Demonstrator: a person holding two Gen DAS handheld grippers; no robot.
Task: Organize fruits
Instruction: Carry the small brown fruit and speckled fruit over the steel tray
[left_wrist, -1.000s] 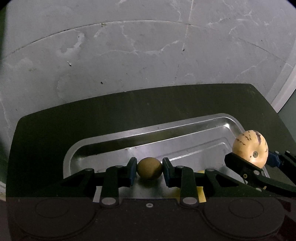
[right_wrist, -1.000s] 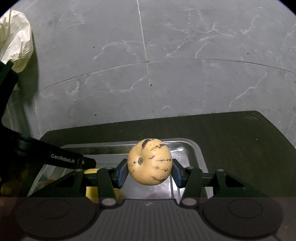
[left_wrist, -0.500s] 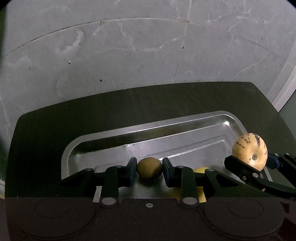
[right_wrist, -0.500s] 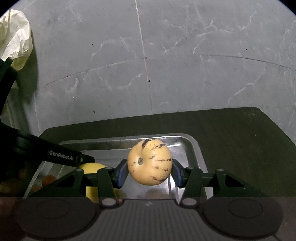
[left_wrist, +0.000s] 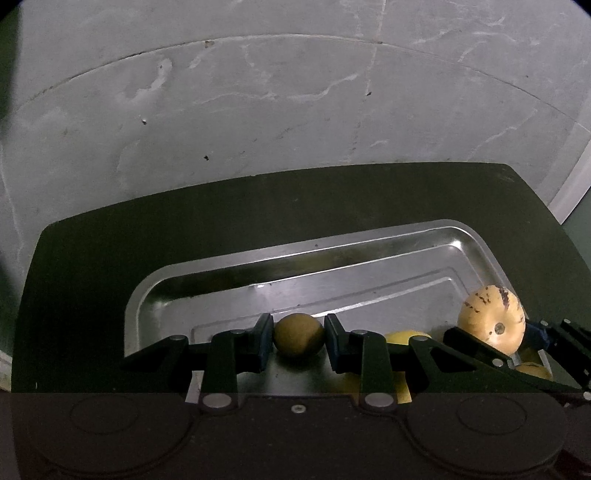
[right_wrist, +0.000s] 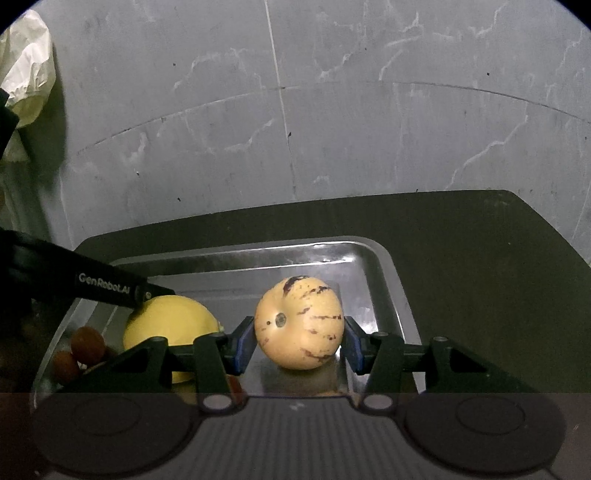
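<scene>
My left gripper (left_wrist: 298, 334) is shut on a small round brown fruit (left_wrist: 298, 333), held low over the metal tray (left_wrist: 332, 258). My right gripper (right_wrist: 299, 341) is shut on a pale orange melon with purple streaks (right_wrist: 299, 323), down over the tray's right part (right_wrist: 384, 273). The same melon (left_wrist: 491, 321) shows at the right of the left wrist view between the other gripper's fingers. A yellow fruit (right_wrist: 171, 325) lies in the tray to the left of the melon. Two small brown fruits (right_wrist: 79, 352) lie at the tray's left end.
The tray rests on a dark table (left_wrist: 110, 240) above a grey cracked floor (left_wrist: 295, 110). A crumpled white bag (right_wrist: 26, 66) lies at the far left on the floor. The left gripper's black body (right_wrist: 74, 280) reaches in over the tray's left side.
Both grippers have come down closer to the tray with their fruits still held. More of the yellow fruit and the small brown fruits now shows in the right wrist view.
</scene>
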